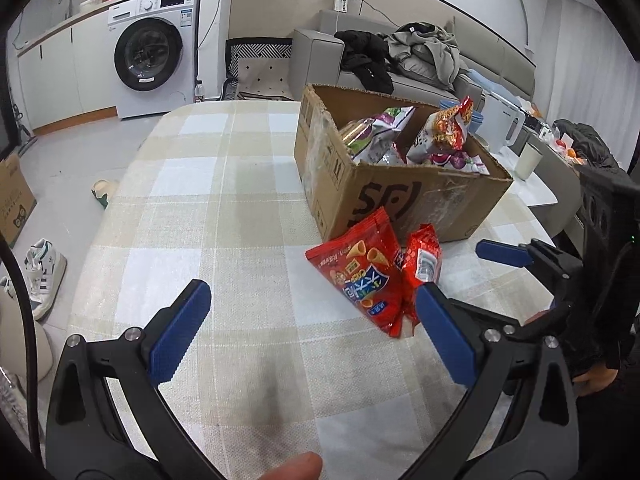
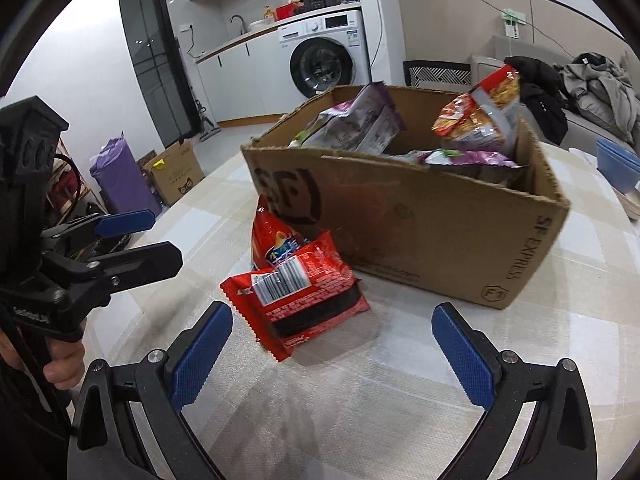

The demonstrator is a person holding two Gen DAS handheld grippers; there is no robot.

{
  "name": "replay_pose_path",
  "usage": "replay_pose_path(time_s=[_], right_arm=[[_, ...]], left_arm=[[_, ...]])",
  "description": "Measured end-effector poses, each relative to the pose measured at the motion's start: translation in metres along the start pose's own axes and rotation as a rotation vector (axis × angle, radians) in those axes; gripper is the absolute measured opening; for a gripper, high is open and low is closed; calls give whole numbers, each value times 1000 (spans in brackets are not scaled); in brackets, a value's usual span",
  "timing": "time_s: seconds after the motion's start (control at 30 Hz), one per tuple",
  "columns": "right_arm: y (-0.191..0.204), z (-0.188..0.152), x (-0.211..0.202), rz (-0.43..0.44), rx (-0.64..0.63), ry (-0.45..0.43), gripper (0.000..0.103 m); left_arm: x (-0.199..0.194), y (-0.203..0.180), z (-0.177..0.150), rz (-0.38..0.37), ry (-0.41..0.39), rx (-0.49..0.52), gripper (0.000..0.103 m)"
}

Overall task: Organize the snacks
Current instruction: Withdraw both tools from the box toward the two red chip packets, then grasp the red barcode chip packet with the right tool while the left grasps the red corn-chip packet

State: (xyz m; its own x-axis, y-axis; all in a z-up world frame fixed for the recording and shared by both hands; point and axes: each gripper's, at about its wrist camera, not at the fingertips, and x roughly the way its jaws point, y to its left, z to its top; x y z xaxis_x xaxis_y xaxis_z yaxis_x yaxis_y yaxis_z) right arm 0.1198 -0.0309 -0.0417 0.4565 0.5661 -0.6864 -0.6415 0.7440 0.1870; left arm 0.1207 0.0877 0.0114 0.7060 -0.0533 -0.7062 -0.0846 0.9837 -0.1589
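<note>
A red cone-snack bag [image 1: 360, 276] leans against a brown cardboard box [image 1: 404, 204] on the checked tablecloth [image 1: 224, 200]. Beside it stands a smaller red packet [image 1: 422, 256] with a barcode. In the right wrist view the barcode packet [image 2: 304, 304] sits in front of the cone bag [image 2: 272, 236], both by the box [image 2: 420, 240]. Purple bags [image 1: 380, 136] and an orange-red noodle bag [image 1: 448, 124] stick up out of the box. My left gripper [image 1: 314, 296] is open, its right finger just beside the red bags. My right gripper [image 2: 332, 312] is open just short of the barcode packet.
Blue bowls [image 2: 616, 164] stand on the table right of the box, and a white cup [image 1: 530, 160] beyond. A sofa with clothes [image 1: 416, 52] and a washing machine [image 1: 156, 52] lie behind. Shoes [image 1: 40, 272] and a floor carton [image 1: 12, 200] sit left of the table.
</note>
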Motion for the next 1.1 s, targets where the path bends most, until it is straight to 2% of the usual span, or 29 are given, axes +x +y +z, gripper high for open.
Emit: replay_pose_path(time_s=[0.27,0.53,0.77,0.87,0.93,1.1], right_arm=[[17,8,28,19,-61,45,102],[22,9,48,27,-78,77,81],[25,9,53,34,-87,71,77],[25,9,52,29,-89,61,66],[24,8,48,31,-89,52,55],[22,4,34,35,-99,23,48]], left_arm=[[1,14,-4,30,-2,-30,102],[8,23,-6,31,9,-49,102],[7,19,-7,27,6,-44,102],[8,16,-7,27,6,-35,102],[9,15,-8,26,8,-33,102],[10,13,-9,26,13,-32,102]])
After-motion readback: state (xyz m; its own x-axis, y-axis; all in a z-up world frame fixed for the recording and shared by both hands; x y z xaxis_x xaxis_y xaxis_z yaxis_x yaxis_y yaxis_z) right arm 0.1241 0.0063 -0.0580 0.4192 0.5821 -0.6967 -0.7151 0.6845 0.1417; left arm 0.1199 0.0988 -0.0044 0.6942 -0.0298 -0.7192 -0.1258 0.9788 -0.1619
